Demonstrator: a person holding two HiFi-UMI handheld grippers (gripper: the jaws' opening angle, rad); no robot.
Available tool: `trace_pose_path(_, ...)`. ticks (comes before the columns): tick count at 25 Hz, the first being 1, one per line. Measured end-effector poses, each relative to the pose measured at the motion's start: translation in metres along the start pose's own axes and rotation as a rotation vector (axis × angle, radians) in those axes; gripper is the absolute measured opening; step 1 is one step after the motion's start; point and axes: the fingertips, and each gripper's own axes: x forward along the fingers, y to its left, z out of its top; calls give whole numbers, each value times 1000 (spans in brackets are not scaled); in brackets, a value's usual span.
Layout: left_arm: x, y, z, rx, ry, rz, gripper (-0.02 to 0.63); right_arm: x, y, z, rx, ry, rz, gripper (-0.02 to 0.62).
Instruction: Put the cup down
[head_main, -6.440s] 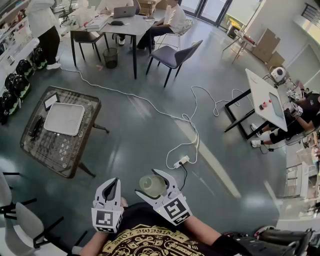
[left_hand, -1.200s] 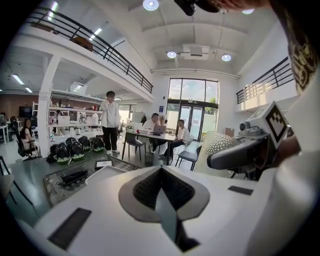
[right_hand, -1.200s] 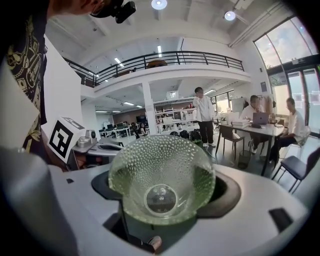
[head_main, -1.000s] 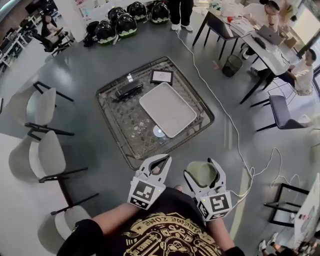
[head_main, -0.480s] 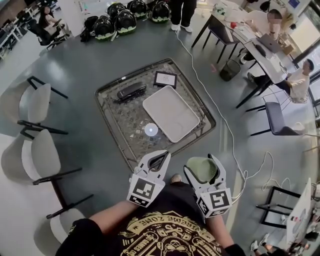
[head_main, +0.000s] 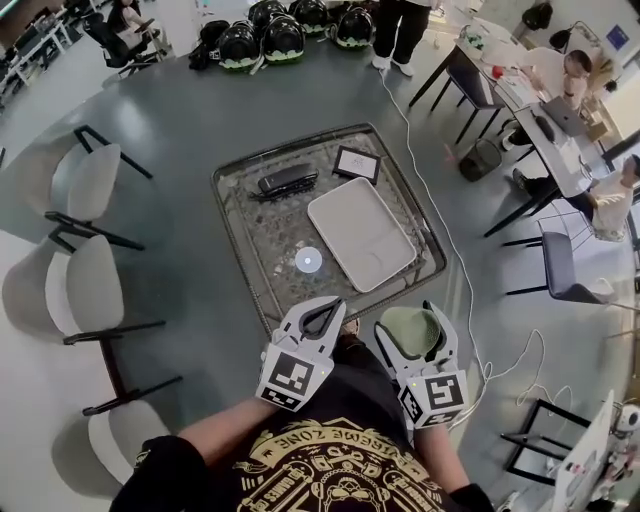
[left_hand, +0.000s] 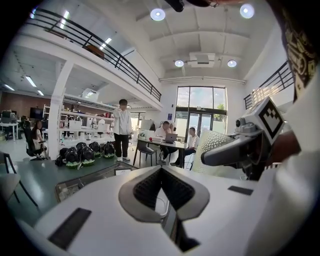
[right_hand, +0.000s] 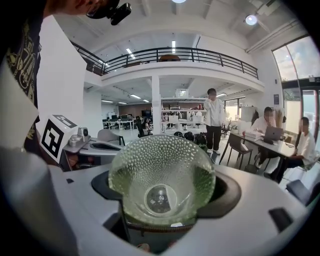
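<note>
The right gripper (head_main: 408, 320) is closed on a pale green dimpled glass cup (head_main: 410, 336), with 1 jaw on each side of the cup wall. In the right gripper view the cup fills the space between the jaws, and its hollow inside and round base are visible. In the head view the cup's mouth faces upward. The cup is held in the air in front of the person's black printed shirt (head_main: 330, 470), just short of the near edge of the square glass-topped desk (head_main: 240, 215) and not touching it. The left gripper (head_main: 332, 302) is beside the right gripper at about the same height. Its jaws meet at the tips, leaving only a diamond-shaped hollow behind them, and nothing is held. The desk carries 4 items. A white rectangular tray (head_main: 360, 233) lies on its right part. A small round pale disc (head_main: 309, 260) lies just beside the tray's near left edge. A black elongated device (head_main: 287, 180) and a dark-framed card (head_main: 357, 163) lie at the far side. The desk stands on a grey floor (head_main: 190, 130). 2 pale chairs (head_main: 85, 290) stand to its left, well apart from it.
</note>
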Motion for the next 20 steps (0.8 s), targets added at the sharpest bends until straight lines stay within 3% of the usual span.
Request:
trace_pose_path(12,13,37,4,-32,13,120,-2,51,-5,10,-42,14,128,399)
trace_pose_path(20,50,55,-5,-65,49,186,-2,96,-31,-5,-61,48,203,399)
